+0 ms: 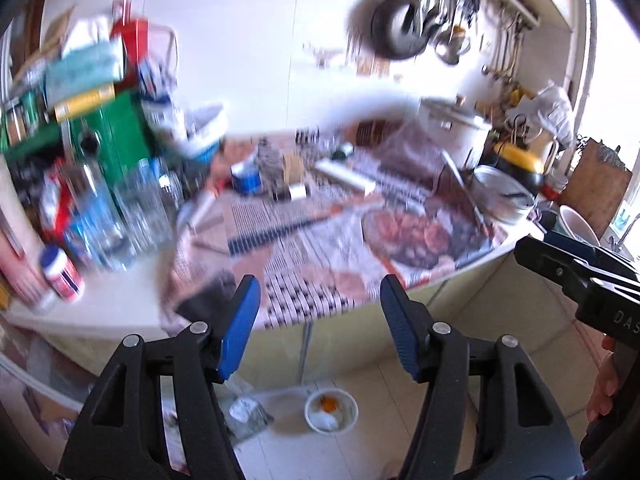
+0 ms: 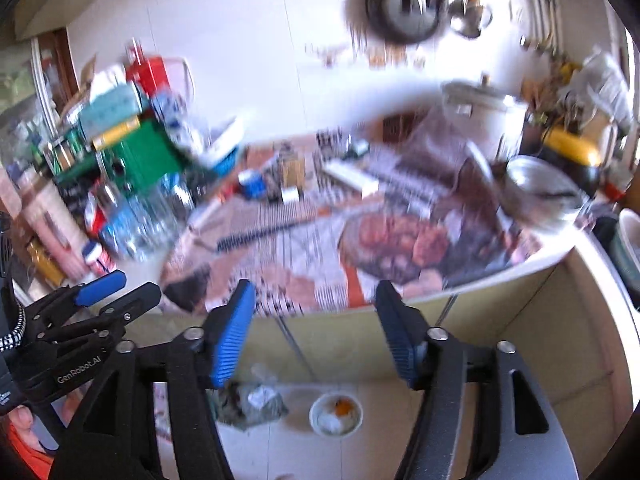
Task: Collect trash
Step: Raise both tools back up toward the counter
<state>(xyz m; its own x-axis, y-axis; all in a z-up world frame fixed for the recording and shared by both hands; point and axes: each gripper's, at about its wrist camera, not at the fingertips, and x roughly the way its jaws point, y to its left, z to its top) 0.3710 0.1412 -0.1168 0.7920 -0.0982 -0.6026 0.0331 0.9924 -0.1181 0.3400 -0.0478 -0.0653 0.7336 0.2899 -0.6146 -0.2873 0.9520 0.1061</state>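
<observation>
Left wrist view: the left gripper (image 1: 320,300) and right gripper (image 2: 316,304) are held spread and empty above the small white round bowl (image 1: 331,412), newspaper-covered counter (image 1: 320,240) behind.

Before you, the counter (image 1: 132,312) lay spread with newspaper (image 1: 320,248), clear plastic bottles (image 1: 120,208) and a small white jar (image 1: 60,272) crowded at its left end. Below, the pale floor (image 1: 400,408) held a white bowl (image 1: 331,411) beside a crumpled clear bag (image 1: 248,416).
</observation>
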